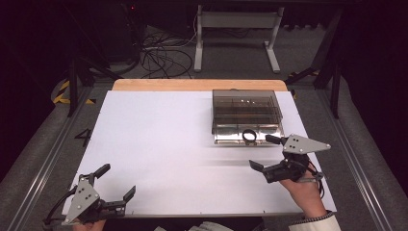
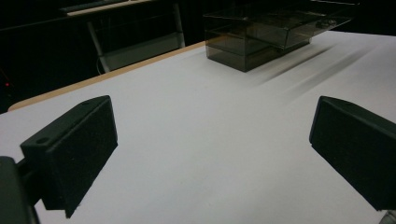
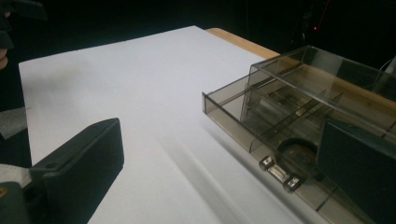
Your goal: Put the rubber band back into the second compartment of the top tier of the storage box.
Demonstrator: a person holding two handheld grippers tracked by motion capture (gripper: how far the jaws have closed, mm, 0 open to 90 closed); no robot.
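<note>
1. resting at the near left corner of the table, the left gripper (image 1: 115,185) has its two jaws spread wide apart and nothing lies between them; in the left gripper view only the bare white sheet (image 2: 201,140) is seen in the gap.
2. the right gripper (image 1: 264,153) is also wide open and holds nothing. it hangs just beside the near right corner of the box, with one jaw close to the front edge of the drawer and the other jaw out over the white sheet. i cannot tell if that jaw touches the drawer.
3. my judgement is that the right gripper is placed there because the drawer is the thing to work on, and the open jaws are ready to take something, while the left one waits far away.
4. the smoky clear plastic box (image 1: 246,108) stands on the far right part of the table, and its drawer (image 3: 243,126) is pulled out toward the person. dividers cut the drawer into several compartments.
5. a black ring (image 1: 248,136) lies in the front part of the drawer, near the middle. in the right gripper view a small metal piece (image 3: 279,172) with two silver ends lies at the front edge beside this ring; what it is, i cannot say.
6. a wooden strip (image 1: 197,84) of the table shows behind the white sheet, and beyond it there are cables (image 1: 161,55) on the floor and a grey stand (image 1: 235,29).
</note>
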